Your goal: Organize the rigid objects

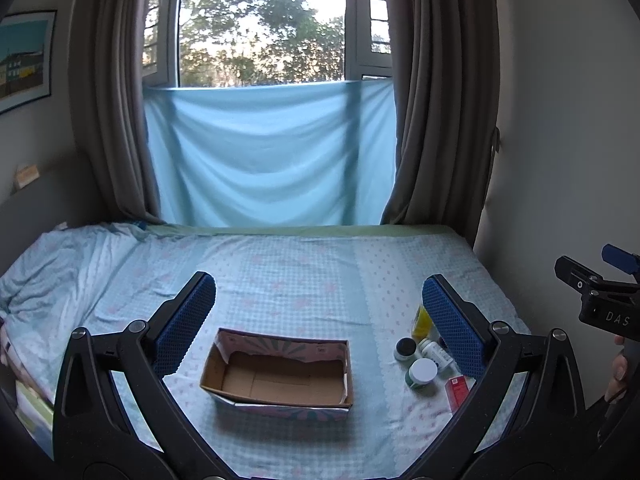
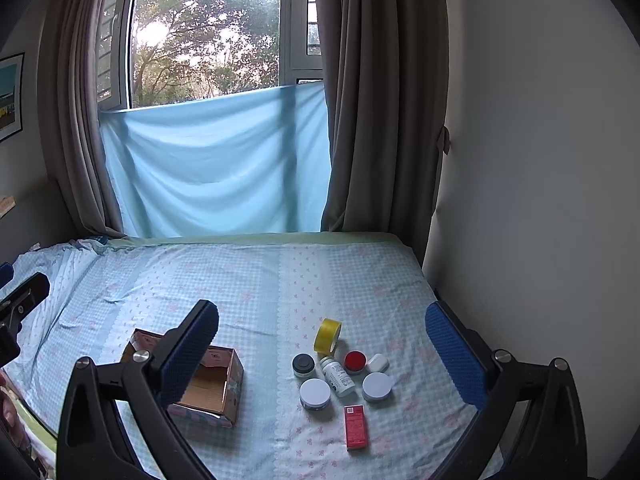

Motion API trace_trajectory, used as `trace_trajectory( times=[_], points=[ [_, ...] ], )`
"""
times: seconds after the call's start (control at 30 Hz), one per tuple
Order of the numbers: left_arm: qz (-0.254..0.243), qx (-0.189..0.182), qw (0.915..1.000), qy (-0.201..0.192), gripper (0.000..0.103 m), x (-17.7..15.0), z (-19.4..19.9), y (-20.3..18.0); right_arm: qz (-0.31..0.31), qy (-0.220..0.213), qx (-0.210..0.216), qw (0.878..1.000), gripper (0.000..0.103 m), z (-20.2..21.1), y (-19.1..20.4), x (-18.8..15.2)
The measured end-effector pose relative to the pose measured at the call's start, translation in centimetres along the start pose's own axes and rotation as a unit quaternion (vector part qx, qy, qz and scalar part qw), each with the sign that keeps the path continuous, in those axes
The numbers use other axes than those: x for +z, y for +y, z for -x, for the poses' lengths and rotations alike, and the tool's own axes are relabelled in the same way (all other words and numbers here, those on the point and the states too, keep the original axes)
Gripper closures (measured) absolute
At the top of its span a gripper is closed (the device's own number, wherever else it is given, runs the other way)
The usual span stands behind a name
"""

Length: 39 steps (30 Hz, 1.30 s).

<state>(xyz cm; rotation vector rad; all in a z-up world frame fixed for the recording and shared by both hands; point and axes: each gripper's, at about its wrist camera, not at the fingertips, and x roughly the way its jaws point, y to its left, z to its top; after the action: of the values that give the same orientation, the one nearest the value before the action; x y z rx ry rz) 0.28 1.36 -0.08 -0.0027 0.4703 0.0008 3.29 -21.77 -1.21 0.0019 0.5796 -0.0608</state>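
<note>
An open, empty cardboard box (image 1: 280, 349) (image 2: 234, 376) sits on the bed. To its right lies a cluster of several small items: a yellow tape roll (image 2: 328, 335) (image 1: 422, 320), a dark-lidded jar (image 2: 303, 365) (image 1: 405, 349), a white bottle (image 2: 338, 376) (image 1: 436, 354) on its side, a red-lidded jar (image 2: 355, 361), white-lidded jars (image 2: 315, 393) (image 2: 376, 386) and a red carton (image 2: 355, 426) (image 1: 458, 388). My left gripper (image 1: 319, 284) hovers open above the box. My right gripper (image 2: 321, 312) hangs open above the cluster. Both hold nothing.
The bed sheet (image 2: 260, 280) is pale blue checked and rumpled at the left. Behind the bed are a window with a blue cloth (image 1: 272, 152) and grey curtains. A white wall (image 2: 540, 200) borders the bed on the right. A hand (image 1: 618, 372) shows at the right edge.
</note>
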Motion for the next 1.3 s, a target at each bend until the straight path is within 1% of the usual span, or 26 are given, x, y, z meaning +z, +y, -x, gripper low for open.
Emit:
trace_trajectory(
  times=[0.4,0.77,1.3],
  points=[
    [0.007,-0.001,1.0000,0.007,0.000,-0.12,-0.33,0.48,0.002,0.000,-0.003,1.000,0.000,0.01,-0.30,0.28],
    [0.007,-0.003,1.0000,0.005,0.000,-0.07,-0.25,0.47,0.002,-0.003,0.004,1.000,0.000,0.17,-0.21,0.27],
    [0.008,-0.005,1.0000,0.001,0.000,-0.06,0.24,0.73,0.007,-0.004,0.002,1.000,0.000,0.14,0.24,-0.07]
  ],
)
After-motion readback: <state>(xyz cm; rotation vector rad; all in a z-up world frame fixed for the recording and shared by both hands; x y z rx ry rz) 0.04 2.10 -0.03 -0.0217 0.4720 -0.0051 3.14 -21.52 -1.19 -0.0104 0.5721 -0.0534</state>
